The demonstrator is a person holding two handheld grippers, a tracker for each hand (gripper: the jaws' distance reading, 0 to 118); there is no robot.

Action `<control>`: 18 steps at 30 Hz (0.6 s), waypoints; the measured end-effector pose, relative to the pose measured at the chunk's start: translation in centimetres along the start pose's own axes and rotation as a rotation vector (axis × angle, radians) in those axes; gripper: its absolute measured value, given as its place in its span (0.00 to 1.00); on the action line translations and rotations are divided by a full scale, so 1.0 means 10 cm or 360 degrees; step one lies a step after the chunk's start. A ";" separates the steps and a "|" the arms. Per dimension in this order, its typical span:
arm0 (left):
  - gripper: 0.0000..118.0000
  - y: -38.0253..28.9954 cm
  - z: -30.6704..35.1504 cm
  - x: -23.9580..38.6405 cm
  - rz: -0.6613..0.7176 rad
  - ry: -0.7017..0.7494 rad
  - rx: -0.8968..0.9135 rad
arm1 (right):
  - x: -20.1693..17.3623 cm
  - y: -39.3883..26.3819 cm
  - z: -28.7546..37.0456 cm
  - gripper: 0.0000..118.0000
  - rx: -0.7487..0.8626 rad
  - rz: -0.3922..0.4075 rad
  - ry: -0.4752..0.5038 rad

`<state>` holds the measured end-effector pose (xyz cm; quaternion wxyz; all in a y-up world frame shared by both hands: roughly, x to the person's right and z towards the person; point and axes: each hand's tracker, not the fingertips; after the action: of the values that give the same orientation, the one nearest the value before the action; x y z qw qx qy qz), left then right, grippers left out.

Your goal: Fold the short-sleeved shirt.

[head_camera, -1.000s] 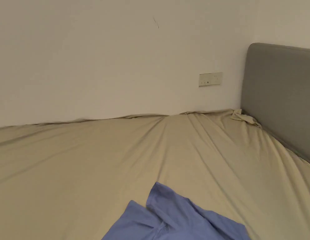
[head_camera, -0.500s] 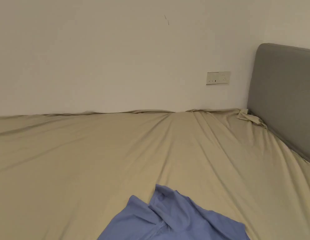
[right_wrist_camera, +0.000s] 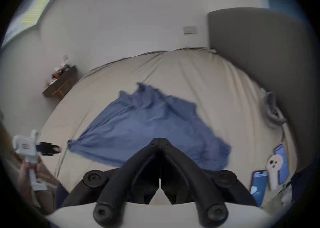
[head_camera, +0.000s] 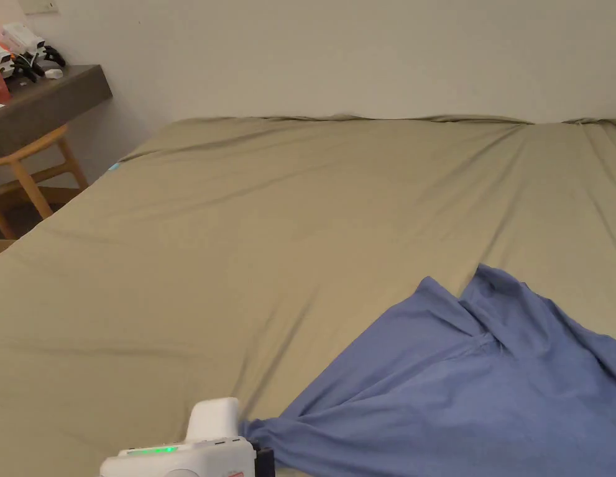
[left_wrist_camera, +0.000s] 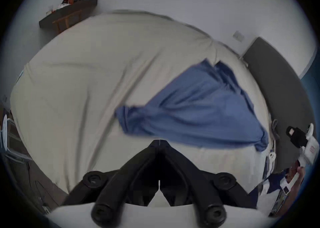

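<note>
Head view: A blue short-sleeved shirt point(head_camera: 462, 385) is spread loosely on the tan bed sheet point(head_camera: 238, 248), toward the lower right of the frame. One corner of the shirt is drawn out into a narrow point at the lower edge. The white body of the left gripper point(head_camera: 263, 463) is seen just beside that point; whether its jaws touch the fabric cannot be told from this view. A dark shelf point(head_camera: 45, 102) with small items on it and a wooden chair point(head_camera: 27, 168) are located at the upper left, against the wall.

Left gripper view: The two black jaws of the left gripper point(left_wrist_camera: 159, 142) are brought together at the tips, with nothing held between them. The shirt point(left_wrist_camera: 199, 110) lies on the sheet just beyond the tips, apart from them. The right gripper point(left_wrist_camera: 294, 134) is visible at the far right, near the shirt's other drawn-out corner.

Right gripper view: The jaws of the right gripper point(right_wrist_camera: 160, 140) are likewise closed tip to tip, and no fabric is clamped. The shirt point(right_wrist_camera: 147, 127) is positioned directly ahead of them. The left gripper point(right_wrist_camera: 55, 149) is seen at the left, held in a hand point(right_wrist_camera: 27, 178), its tip near the shirt's pointed corner. A grey headboard point(right_wrist_camera: 259, 58) stands at the right.
</note>
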<state>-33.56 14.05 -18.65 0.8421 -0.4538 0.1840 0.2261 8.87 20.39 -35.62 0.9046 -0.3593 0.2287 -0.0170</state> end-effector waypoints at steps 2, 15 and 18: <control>0.00 -0.06 -0.17 -0.06 0.0081 0.0068 -0.0006 | -0.11 -0.01 -0.02 0.02 -0.0045 0.0048 0.0070; 0.27 0.54 -1.18 -0.14 0.0130 0.0376 0.0000 | 0.18 0.21 -0.20 0.02 -0.0081 0.0120 -0.0051; 0.07 0.57 -1.04 -0.07 0.0104 0.0191 0.0032 | 0.36 0.36 -0.40 0.02 -0.0095 0.0138 -0.0091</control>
<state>-38.34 7.82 -27.56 0.8262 -0.4517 0.2513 0.2241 9.88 19.76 -41.98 0.8995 -0.3762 0.2185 0.0394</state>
